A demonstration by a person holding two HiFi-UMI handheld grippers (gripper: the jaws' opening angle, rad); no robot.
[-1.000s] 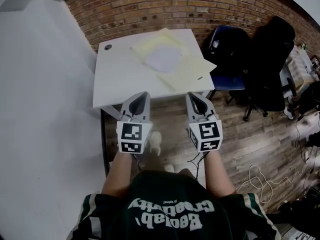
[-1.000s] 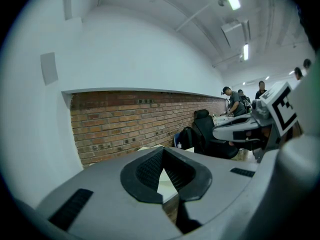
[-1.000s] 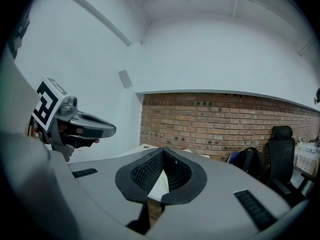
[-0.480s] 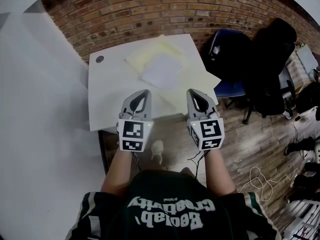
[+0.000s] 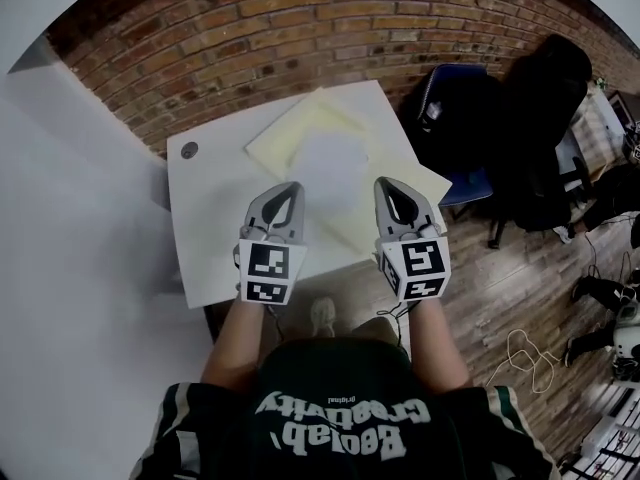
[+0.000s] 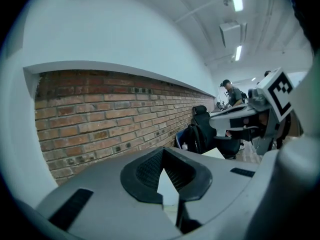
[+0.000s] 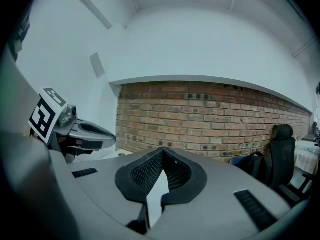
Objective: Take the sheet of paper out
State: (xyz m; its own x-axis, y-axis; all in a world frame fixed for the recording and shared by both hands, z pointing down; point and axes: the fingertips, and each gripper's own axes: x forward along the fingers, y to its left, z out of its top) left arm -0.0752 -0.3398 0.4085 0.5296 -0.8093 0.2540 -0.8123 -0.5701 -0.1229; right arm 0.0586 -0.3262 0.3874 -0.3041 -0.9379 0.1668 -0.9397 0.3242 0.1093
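A white sheet of paper [image 5: 335,166] lies on a pale yellow folder [image 5: 295,128] on a white table [image 5: 210,238] against a brick wall. My left gripper [image 5: 286,189] hovers over the table's near part, just left of the sheet, shut and holding nothing. My right gripper [image 5: 390,185] is level with it by the folder's right side, its jaw tips also together with nothing between them. In the left gripper view the left gripper [image 6: 163,151] points at the wall, with the right gripper [image 6: 260,111] beside it. In the right gripper view the right gripper [image 7: 162,150] has its tips meeting.
A round cable hole [image 5: 188,150] sits in the table's far left corner. Dark office chairs with a black bag and jacket [image 5: 520,118] stand close to the table's right side. A white wall [image 5: 70,218] runs along the left. Loose cables [image 5: 525,353] lie on the wooden floor.
The person has walked up to the table; both grippers, earlier short of its near edge, now reach over it beside the sheet. Both stay shut.
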